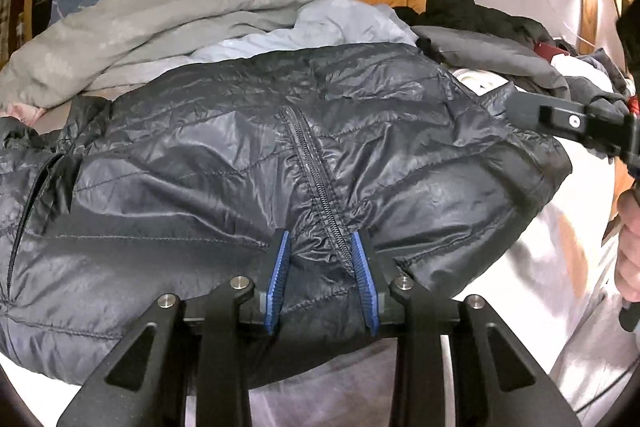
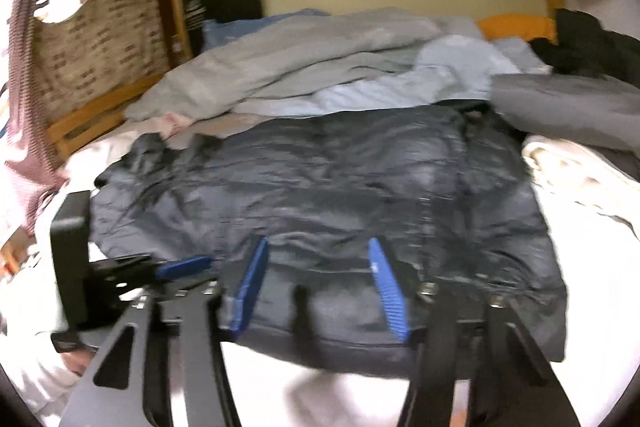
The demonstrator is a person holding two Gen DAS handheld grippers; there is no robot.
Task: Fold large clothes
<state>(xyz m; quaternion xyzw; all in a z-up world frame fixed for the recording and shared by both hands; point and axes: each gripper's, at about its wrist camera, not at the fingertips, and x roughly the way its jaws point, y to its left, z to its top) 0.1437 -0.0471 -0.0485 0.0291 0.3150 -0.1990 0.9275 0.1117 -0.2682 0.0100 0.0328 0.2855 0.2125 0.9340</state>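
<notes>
Black quilted jacket lies crosswise, zipper pointing toward left gripper, clamped on it; right gripper jaws apart.

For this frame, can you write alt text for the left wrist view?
The left gripper, blue pads apart, pinches a bunched ridge of a dark quilted puffer jacket along its zipper, near the hem. The jacket lies spread on a bed, with a grey duvet heaped behind and the right gripper entering from the right.
</notes>
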